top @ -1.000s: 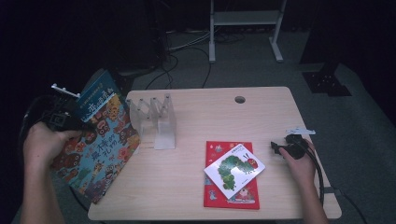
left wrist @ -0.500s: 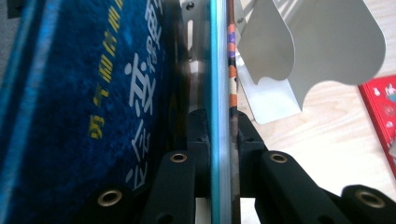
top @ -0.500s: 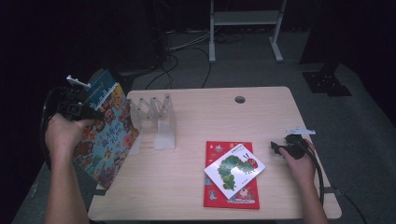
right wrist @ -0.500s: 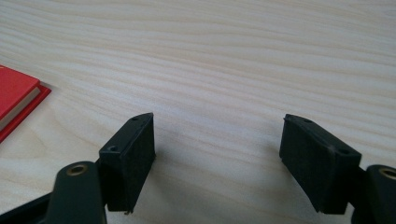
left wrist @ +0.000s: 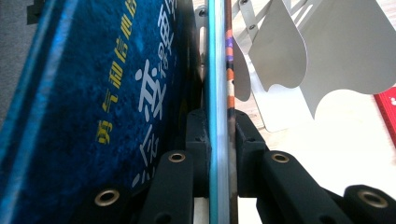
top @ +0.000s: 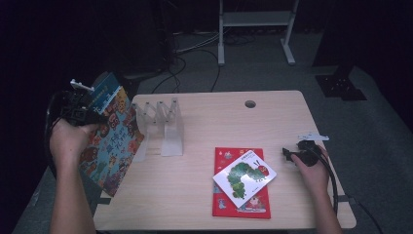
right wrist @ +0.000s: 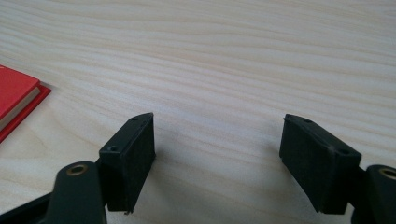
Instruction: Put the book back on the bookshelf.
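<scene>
Clamping the blue book point(left wrist: 116, 107) by its edge, the left gripper point(top: 78, 109) holds it upright just left of the rack point(top: 158, 126), apparently for slotting, while the right gripper point(right wrist: 217, 163) rests wide and empty right of the red book point(top: 241, 207)

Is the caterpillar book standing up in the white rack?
No, the caterpillar book lies flat on top of the red book on the table, apart from the white rack.

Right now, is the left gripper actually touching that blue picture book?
Touching. In the left gripper view, the left gripper has both jaws pressed flat against the blue picture book, whose thin edge runs up between them with no gap.
</scene>
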The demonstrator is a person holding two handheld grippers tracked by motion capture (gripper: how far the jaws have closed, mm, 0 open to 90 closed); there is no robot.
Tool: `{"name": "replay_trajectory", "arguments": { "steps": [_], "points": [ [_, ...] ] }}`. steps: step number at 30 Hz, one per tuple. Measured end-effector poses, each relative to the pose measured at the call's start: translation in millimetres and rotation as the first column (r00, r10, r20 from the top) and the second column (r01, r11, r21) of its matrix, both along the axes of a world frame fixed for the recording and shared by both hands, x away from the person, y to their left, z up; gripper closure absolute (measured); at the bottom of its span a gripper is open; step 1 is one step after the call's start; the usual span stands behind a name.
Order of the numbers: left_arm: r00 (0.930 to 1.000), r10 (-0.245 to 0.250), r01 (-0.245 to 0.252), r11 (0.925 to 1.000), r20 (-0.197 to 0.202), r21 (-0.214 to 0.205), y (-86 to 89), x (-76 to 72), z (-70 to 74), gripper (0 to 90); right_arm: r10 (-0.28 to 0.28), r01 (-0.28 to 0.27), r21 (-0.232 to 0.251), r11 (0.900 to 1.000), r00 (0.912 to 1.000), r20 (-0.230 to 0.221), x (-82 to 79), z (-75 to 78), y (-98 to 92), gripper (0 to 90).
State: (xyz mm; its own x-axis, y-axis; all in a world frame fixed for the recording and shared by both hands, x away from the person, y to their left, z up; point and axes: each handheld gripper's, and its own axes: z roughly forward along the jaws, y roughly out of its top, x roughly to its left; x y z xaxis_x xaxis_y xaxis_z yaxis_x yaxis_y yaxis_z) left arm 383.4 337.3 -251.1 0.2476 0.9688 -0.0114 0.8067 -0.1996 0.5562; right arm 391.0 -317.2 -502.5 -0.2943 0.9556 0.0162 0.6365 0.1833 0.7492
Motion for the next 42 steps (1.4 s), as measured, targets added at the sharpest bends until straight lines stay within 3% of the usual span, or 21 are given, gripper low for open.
{"name": "replay_trajectory", "arguments": {
  "steps": [8,17,24,31,35,39,42],
  "points": [
    [0.9991,-0.026,0.026,0.9996,-0.033,-0.005,4.5,-2.0,11.4,79.1,-0.001,0.001,0.001,1.0,1.0,0.0,0.0,0.0,0.1,25.6],
    [0.9995,-0.024,0.024,0.9995,0.022,0.019,8.1,-10.6,36.1,80.2,0.0,0.0,0.001,1.0,1.0,0.0,0.0,0.0,0.1,25.6],
    [0.9957,-0.091,0.09,0.9959,0.018,0.009,-3.7,-13.8,39.0,89.7,0.0,0.0,0.001,1.0,1.0,0.0,0.0,0.0,0.0,25.6],
    [0.9837,-0.18,0.18,0.9836,0.009,-0.012,-24.7,-12.1,25.6,89.6,-0.001,0.001,0.002,1.0,1.0,0.0,0.0,0.0,0.1,25.6],
    [0.9718,-0.236,0.236,0.9717,0.002,-0.015,-38.6,-11.2,19.9,89.1,0.003,-0.003,0.0,1.0,1.0,-0.001,-0.1,0.1,-0.1,25.6],
    [0.9588,-0.284,0.284,0.9588,-0.008,-0.015,-52.9,-10.9,11.6,87.6,0.016,-0.016,-0.002,0.9999,0.9999,-0.001,-0.9,0.1,-0.1,25.6],
    [0.9422,-0.334,0.334,0.9422,-0.02,-0.028,-64.8,-11.8,2.1,86.7,0.034,-0.034,0.0,0.9994,0.9994,0.001,-2.9,0.0,1.0,26.2]
  ]
}}
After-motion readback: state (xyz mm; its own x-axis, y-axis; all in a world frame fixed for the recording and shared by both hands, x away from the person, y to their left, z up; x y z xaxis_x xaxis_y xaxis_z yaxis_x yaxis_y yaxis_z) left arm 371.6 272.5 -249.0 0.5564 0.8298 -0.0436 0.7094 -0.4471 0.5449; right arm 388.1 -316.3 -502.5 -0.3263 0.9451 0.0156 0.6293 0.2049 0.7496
